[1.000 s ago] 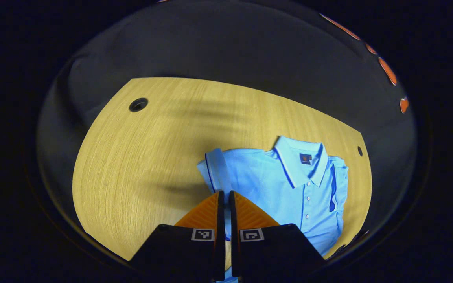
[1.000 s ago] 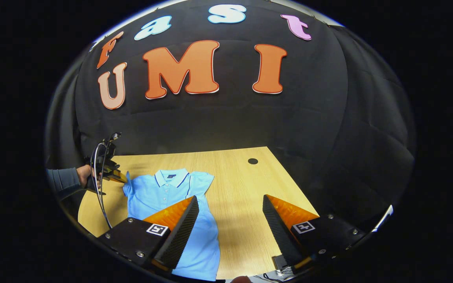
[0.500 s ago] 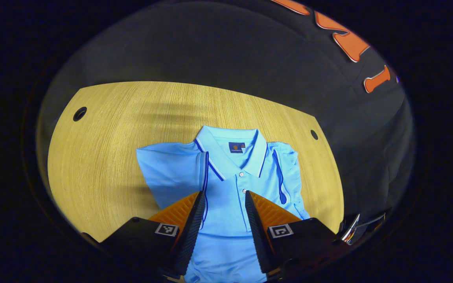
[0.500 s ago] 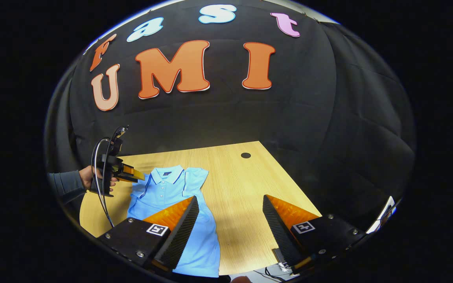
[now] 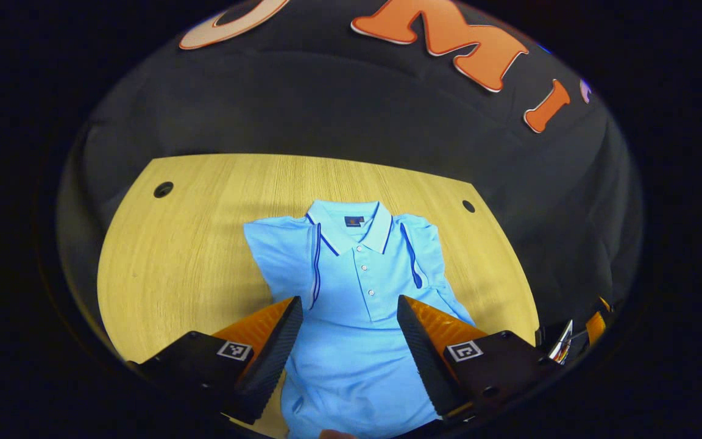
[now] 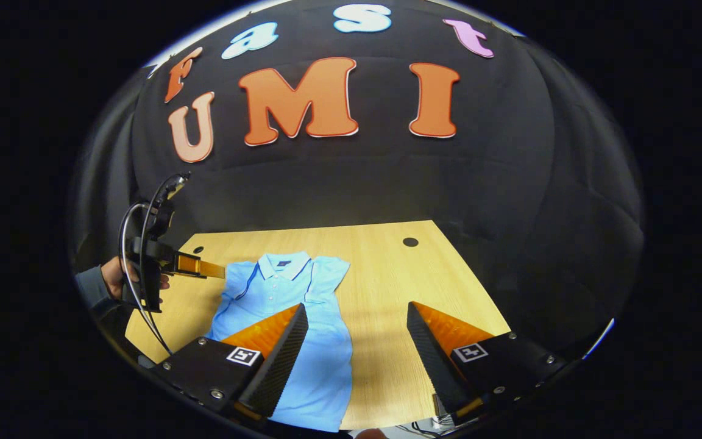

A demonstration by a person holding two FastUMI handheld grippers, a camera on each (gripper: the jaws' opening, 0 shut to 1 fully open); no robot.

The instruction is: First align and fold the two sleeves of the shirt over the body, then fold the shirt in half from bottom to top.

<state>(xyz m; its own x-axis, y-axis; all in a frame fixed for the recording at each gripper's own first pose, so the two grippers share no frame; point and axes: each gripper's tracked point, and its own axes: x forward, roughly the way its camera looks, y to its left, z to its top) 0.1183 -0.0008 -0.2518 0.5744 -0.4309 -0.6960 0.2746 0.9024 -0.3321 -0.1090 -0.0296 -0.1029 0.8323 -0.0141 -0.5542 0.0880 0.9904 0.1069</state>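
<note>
A light blue polo shirt [image 5: 357,286] lies flat on the wooden table [image 5: 192,256], collar toward the far edge. Both short sleeves are folded over the body, their dark trimmed hems running down either side of the button placket. My left gripper [image 5: 349,311] hovers open above the shirt's lower chest, holding nothing. The right gripper view has the shirt [image 6: 290,317] left of centre. My right gripper [image 6: 357,317] is open over the table beside the shirt's right edge. The left gripper [image 6: 208,268] also appears in the right gripper view, held by a hand [image 6: 113,277] left of the shirt.
Two round cable holes [image 5: 163,189] [image 5: 468,206] sit near the table's far corners. Black cloth walls close in behind and to both sides. Bare wood lies to the shirt's left [image 5: 168,274] and to its right [image 6: 400,274].
My left gripper let go of the left sleeve, which now lies over the body, then opened wide and drew back toward the shirt's lower half. The right gripper barely moved.
</note>
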